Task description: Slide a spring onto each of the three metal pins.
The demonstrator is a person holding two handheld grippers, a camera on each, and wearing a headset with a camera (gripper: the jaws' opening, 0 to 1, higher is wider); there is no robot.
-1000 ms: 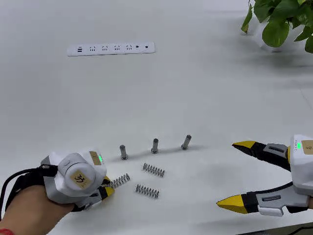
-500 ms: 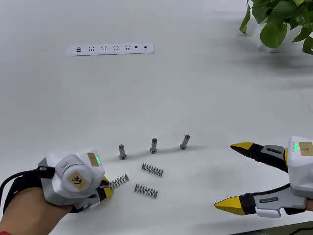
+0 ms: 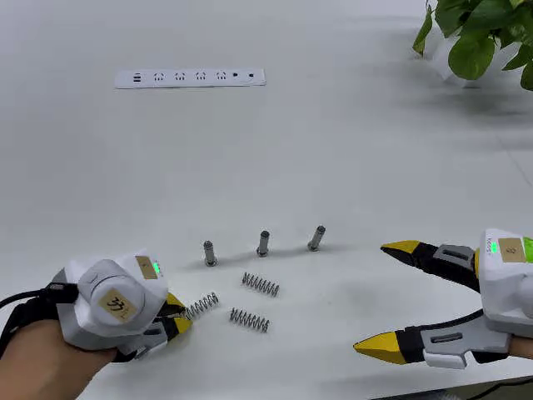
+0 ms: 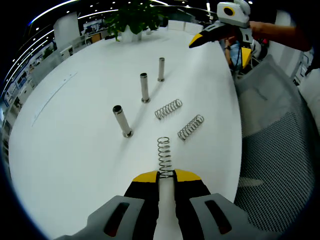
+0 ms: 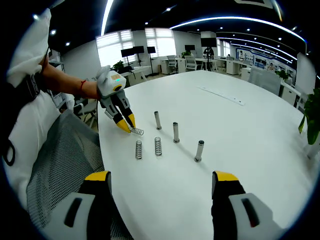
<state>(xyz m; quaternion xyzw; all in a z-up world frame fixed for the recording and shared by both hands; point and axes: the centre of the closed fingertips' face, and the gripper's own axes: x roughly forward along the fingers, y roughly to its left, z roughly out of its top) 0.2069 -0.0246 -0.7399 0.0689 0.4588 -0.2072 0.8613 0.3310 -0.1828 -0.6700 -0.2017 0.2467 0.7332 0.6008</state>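
Three pins [image 3: 263, 243] stand in a row on the table [image 3: 350, 150], two springs [image 3: 260, 285] just before them. My left gripper [image 3: 176, 315], left of these, pinches a third spring [image 3: 202, 305]; my right gripper [image 3: 379, 296] is well right. A power strip [image 3: 190, 78] lies far behind, a plant [image 3: 479, 37] far right.

I've bare table [image 3: 350, 167] between the right gripper [image 3: 371, 297] and the pins [image 3: 263, 243]; two loose springs [image 3: 261, 285] lie just before them.

Large white oval tabletop [image 3: 350, 125], matte finish, evenly lit. White multi-socket power strip [image 3: 190, 78] lies flat towards the far side. Green leafy potted plant [image 3: 479, 37] at the far right corner. Grey mesh office chair [image 4: 280, 165] just beside the table edge. Open-plan office behind: bright windows [image 5: 134, 41], curved white ceiling light strips [image 5: 106, 15], desks and chairs far back.
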